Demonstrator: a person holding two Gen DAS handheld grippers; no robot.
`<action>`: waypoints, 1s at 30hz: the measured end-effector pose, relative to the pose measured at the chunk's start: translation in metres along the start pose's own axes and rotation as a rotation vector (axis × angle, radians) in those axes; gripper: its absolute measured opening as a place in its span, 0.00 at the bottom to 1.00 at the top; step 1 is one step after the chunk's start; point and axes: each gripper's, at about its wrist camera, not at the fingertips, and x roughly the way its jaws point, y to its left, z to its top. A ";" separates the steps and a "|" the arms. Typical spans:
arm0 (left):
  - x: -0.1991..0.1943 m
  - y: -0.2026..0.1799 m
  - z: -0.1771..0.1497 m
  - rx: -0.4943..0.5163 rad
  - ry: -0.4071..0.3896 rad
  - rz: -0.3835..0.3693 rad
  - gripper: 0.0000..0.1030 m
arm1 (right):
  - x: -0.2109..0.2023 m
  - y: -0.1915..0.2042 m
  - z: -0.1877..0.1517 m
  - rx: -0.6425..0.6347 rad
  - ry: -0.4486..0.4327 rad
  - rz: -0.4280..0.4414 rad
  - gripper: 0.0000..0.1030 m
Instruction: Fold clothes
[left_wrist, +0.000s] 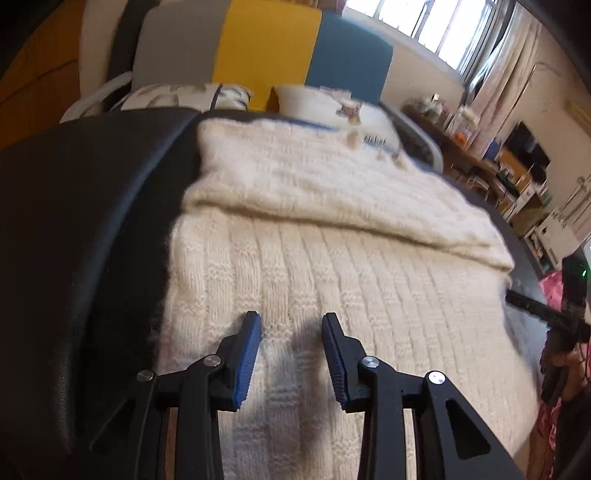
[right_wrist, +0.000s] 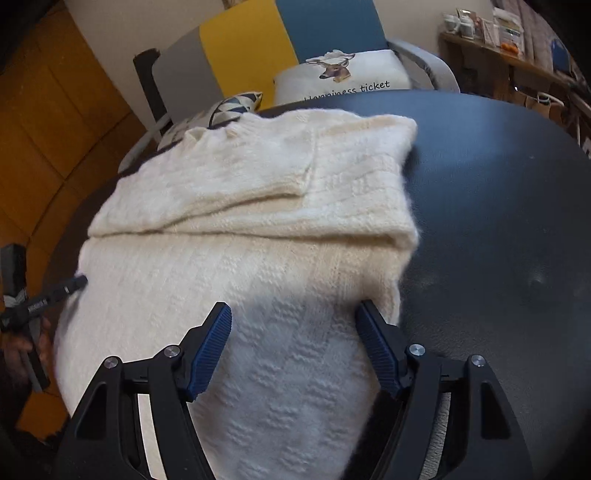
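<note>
A cream knitted sweater (left_wrist: 332, 236) (right_wrist: 236, 229) lies flat on a dark round table (left_wrist: 92, 221) (right_wrist: 498, 206). Its sleeves are folded across the upper half. My left gripper (left_wrist: 291, 322) hovers open over the sweater's lower left part, casting a shadow on the knit, with nothing pinched. My right gripper (right_wrist: 293, 308) stands open wider over the sweater's lower right part, its right finger (right_wrist: 373, 332) at the knit's side edge. Each gripper also shows in the other's view: the right gripper (left_wrist: 535, 314) at the table's right edge, the left gripper (right_wrist: 55, 291) at the left edge in a hand.
Behind the table stands a chair with grey, yellow and blue panels (left_wrist: 266, 48) (right_wrist: 243, 48). Cushions (right_wrist: 343, 77) lie on it, one printed with a deer. A cluttered wooden shelf (left_wrist: 491, 162) runs along the right wall under a window (left_wrist: 436, 22). Bare tabletop lies right of the sweater.
</note>
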 end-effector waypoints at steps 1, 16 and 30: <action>-0.001 -0.001 0.000 0.005 0.002 0.004 0.33 | -0.002 -0.002 -0.003 -0.005 -0.011 0.006 0.70; 0.043 0.017 0.085 -0.039 0.004 0.141 0.34 | 0.024 -0.030 0.060 0.030 -0.045 -0.026 0.71; 0.012 -0.080 0.111 0.252 -0.166 -0.192 0.35 | -0.028 -0.079 0.000 0.686 -0.301 0.434 0.88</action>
